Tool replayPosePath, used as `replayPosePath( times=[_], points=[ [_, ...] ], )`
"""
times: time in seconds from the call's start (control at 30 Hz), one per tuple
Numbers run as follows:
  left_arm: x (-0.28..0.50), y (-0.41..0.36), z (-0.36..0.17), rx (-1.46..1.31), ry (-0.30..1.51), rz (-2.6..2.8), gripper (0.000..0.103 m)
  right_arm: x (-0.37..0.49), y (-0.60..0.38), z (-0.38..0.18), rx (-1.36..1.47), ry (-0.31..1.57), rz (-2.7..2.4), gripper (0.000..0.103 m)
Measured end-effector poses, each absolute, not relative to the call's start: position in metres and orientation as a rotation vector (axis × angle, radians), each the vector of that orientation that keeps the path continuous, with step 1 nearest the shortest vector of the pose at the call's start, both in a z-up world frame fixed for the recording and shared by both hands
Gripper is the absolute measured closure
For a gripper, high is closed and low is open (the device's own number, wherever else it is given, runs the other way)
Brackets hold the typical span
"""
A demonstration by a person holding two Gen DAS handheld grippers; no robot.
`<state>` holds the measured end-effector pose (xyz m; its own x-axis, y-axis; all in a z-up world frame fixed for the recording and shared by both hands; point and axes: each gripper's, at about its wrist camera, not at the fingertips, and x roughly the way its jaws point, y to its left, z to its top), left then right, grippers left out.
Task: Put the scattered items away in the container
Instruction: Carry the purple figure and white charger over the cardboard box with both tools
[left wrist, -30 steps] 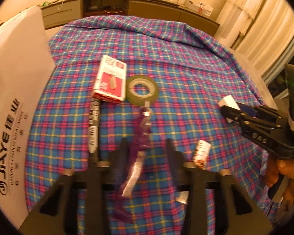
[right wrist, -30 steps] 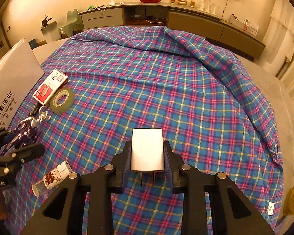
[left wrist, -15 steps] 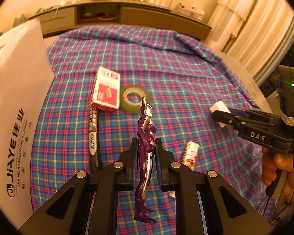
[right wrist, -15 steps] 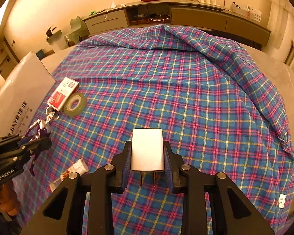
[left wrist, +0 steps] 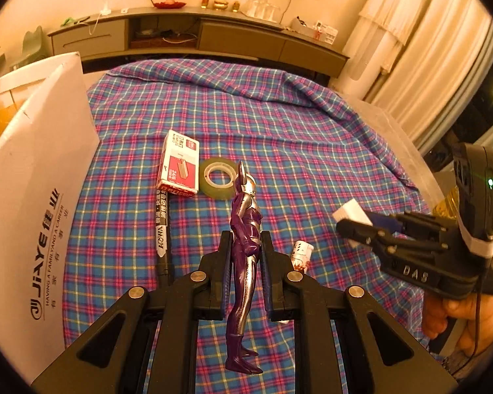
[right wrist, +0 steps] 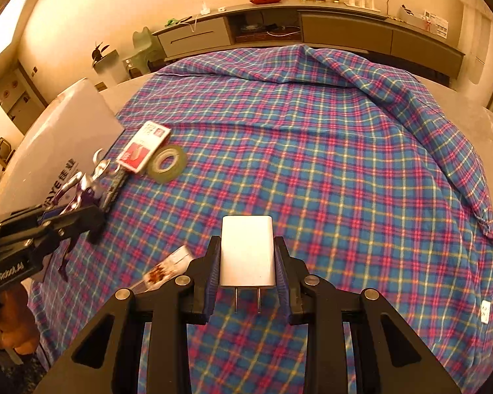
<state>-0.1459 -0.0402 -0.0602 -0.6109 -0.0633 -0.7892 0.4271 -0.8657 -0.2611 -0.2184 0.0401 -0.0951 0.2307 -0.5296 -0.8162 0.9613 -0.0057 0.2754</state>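
My left gripper (left wrist: pixel 245 241) is shut on a purple and silver toy figure (left wrist: pixel 245 256), held above the plaid cloth. My right gripper (right wrist: pixel 248 246) is shut on a white plug adapter (right wrist: pixel 248 251), prongs toward the camera; it also shows in the left wrist view (left wrist: pixel 351 211). On the cloth lie a red and white staple box (left wrist: pixel 180 164), a tape roll (left wrist: pixel 218 179), a black marker (left wrist: pixel 162 229) and a small printed tube (left wrist: pixel 300 252). The white box (left wrist: pixel 26 197) stands at the left. The left gripper and figure (right wrist: pixel 79 190) show at the left of the right wrist view.
The plaid cloth (right wrist: pixel 312 151) covers a round table, with folds at its far right edge. A long low cabinet (right wrist: pixel 312 26) runs along the back wall. Curtains (left wrist: pixel 410 32) hang at the right.
The left gripper closed on the toy figure and lifted it off the cloth. The right gripper rose slightly, still holding the adapter.
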Motion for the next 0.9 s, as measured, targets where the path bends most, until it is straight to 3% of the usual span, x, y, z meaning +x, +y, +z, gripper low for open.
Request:
replayPosePath(
  times=[0.9],
  points=[
    [-0.042,0.0,-0.058,1.209,0.737,-2.506,0.087,-0.118,0.126,-0.096,1.001,0.544,-1.21,0.071]
  ],
)
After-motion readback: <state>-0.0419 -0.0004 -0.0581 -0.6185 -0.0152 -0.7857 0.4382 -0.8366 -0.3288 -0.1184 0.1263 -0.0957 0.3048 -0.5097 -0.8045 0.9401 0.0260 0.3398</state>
